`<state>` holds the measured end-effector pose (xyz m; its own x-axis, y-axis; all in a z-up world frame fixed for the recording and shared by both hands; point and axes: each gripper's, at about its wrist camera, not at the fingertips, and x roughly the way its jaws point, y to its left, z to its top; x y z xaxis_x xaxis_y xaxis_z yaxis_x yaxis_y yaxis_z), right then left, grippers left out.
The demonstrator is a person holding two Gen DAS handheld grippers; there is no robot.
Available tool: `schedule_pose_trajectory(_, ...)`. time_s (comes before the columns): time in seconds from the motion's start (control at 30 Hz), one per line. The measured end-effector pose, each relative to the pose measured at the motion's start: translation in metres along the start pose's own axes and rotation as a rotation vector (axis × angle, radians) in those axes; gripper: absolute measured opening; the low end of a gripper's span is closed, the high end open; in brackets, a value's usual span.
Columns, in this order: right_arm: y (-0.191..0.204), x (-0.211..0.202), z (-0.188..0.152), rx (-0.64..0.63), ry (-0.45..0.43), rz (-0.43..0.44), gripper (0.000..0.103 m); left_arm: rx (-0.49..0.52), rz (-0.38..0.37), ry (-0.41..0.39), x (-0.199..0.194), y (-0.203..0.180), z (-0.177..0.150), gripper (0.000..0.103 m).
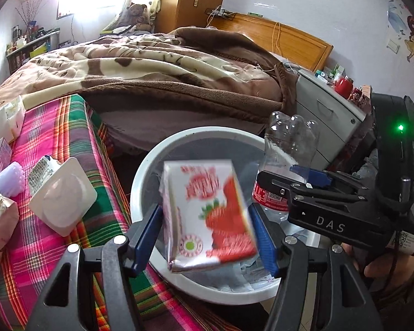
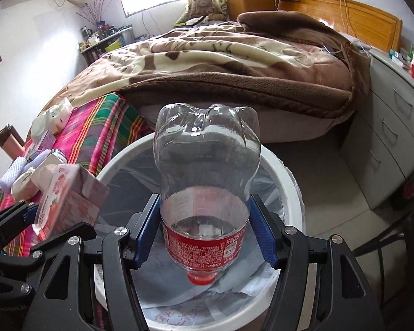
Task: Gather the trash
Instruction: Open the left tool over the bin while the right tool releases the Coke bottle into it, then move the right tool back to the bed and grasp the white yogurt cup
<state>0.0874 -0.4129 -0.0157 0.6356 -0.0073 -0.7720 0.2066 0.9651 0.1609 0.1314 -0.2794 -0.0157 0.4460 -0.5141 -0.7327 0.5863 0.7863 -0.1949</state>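
The left gripper [image 1: 207,218] has its jaws set wide around a strawberry milk carton [image 1: 208,215]. The carton is blurred, and there looks to be a gap between its sides and the blue pads [image 1: 146,234], so I cannot tell whether the pads press on it. Beyond and below the jaws stands a white trash bin [image 1: 140,182] with a grey liner, and the carton hangs over its opening.

The right gripper [image 2: 204,229] has its jaws closed on a clear Coke bottle [image 2: 207,171]. The bottle points cap-down between the jaws, its red cap [image 2: 201,277] below them and its base above. The pads meet it at the red label. Under these jaws is the same trash bin [image 2: 289,182].

Left of the left jaws, a plaid bedcover [image 1: 69,127] carries more litter: a white square plastic tub [image 1: 66,195], a foil-topped packet [image 1: 41,171], a lilac foam sleeve [image 1: 5,182] and a crumpled paper bag [image 1: 0,220]. Past both pairs of jaws lies the bed under a brown blanket [image 2: 234,63]. To the right of the jaws is a grey drawer unit [image 2: 386,143].
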Motion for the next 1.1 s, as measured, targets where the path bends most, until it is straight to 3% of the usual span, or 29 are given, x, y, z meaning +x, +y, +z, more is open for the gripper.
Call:
schedule_pose_trajectory(0.07,-0.002,0.002,0.000,0.009,0.008,0.002,0.065,-0.010,-0.009,0.004,0.001,0.000,0.000,0.078)
schedule_pose_trajectory(0.13,-0.004,0.002,0.000,0.026,0.010,0.002,0.067,-0.014,-0.016,0.000,0.000,0.001,0.000,0.081)
schedule_pose_trajectory(0.2,-0.006,0.000,0.000,0.035,0.006,0.012,0.074,-0.017,-0.014,0.000,-0.001,0.001,0.000,0.081)
schedule_pose_trajectory(0.63,0.016,-0.026,0.010,0.018,-0.083,0.046,0.075,-0.095,0.019,-0.069,-0.039,0.040,-0.002,0.082)
schedule_pose_trajectory(1.1,0.088,-0.022,0.017,-0.114,-0.111,0.141,0.075,-0.267,0.165,-0.158,-0.098,0.131,-0.022,0.084)
